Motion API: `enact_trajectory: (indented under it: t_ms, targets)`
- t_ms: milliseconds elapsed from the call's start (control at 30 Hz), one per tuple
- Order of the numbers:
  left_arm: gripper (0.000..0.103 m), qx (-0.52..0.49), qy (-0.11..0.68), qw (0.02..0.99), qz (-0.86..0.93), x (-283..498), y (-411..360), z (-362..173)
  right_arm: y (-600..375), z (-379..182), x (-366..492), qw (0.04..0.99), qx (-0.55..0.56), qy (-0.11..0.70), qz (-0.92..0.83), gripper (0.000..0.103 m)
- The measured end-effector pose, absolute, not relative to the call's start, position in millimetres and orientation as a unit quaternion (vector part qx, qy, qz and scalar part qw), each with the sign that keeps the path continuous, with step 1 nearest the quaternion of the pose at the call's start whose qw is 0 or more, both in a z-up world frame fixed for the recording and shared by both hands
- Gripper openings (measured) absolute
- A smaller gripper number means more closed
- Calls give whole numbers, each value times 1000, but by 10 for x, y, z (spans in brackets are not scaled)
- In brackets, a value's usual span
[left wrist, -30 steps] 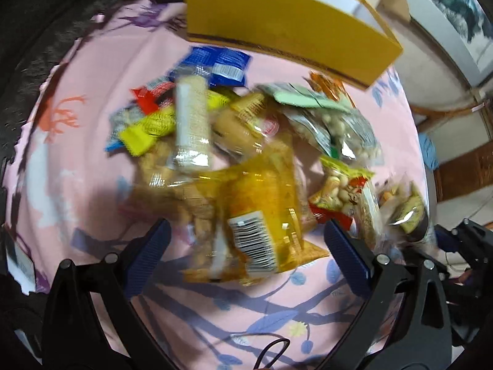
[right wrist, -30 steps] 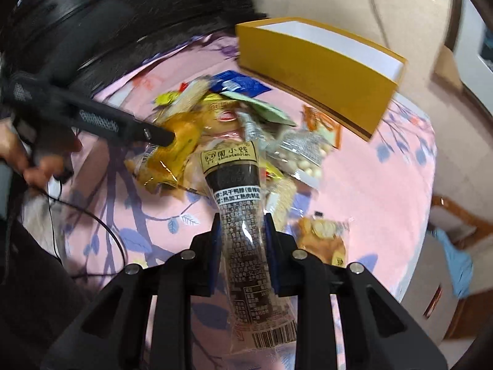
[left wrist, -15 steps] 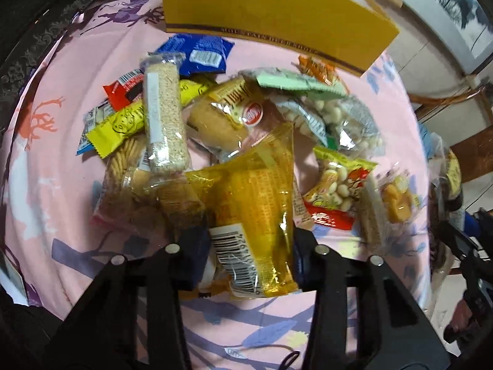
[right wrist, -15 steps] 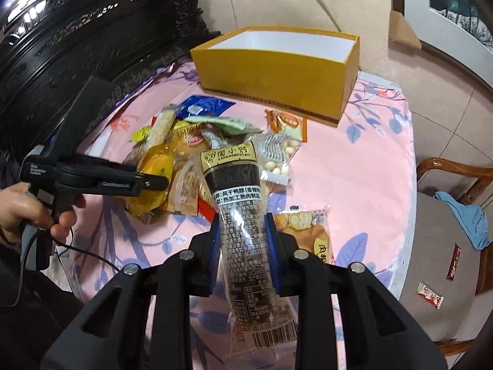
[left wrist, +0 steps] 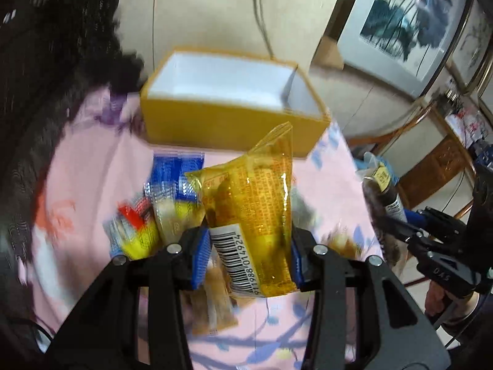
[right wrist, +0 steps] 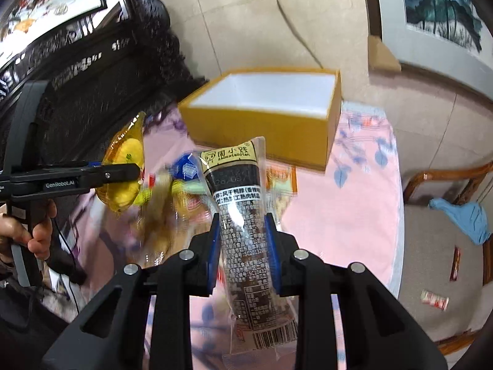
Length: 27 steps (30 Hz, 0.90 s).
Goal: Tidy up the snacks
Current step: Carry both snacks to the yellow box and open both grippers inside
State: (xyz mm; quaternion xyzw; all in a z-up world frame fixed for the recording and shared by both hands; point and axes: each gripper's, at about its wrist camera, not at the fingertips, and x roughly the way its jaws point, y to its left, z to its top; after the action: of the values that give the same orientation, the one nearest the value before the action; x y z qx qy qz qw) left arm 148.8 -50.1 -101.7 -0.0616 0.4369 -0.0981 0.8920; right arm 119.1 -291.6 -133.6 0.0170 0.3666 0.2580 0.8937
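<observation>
The left gripper [left wrist: 251, 259] is clamped on a yellow snack packet [left wrist: 255, 212], its blue pads pressed against both sides near the barcode end, the packet lifted clear of the table [left wrist: 92, 166]. The right gripper [right wrist: 243, 246] grips a long dark snack pouch [right wrist: 243, 215] at its middle, label end pointing to 12 o'clock. The open yellow box [right wrist: 262, 135], white inside, sits on the pink cloth at 12 o'clock from both grippers. The pile of snacks [left wrist: 160, 203] lies below at about 9 o'clock of the yellow packet, too blurred to name apart.
</observation>
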Motion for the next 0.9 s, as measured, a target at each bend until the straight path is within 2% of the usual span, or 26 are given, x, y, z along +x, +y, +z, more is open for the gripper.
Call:
enact_trajectory:
  t_ms: [300,400,667,700,733,767,800,900]
  targets:
    - [42,-46,348,928,-125,2315,-436,-246,-2736,-638,1966,930,34,279,238,27]
    - [42,-7,318,943,-100,2708,-459,-33,-2694,-503,2291,937,53,263,223,28]
    - [44,-13,304,950,-74,3564,-424,57,-2538,-395,3016,949,53,249,187,30]
    - [60,-22,306,950,-61,3643,-401,20,-2506,-408,3111,948,49,256,181,34]
    - [84,-30,305,951,-46,3661,-372,5,-2468,-422,3185,947,39,268,174,39]
    - [89,-38,300,953,-30,3670,-333,-2,-2441,-417,3224,947,30,273,164,59]
    - [90,-41,297,954,-24,3650,-297,-12,-2433,-407,3210,949,27,271,158,65]
    - [90,-48,288,956,-30,3550,-236,47,-2457,-261,3081,956,29,244,160,65]
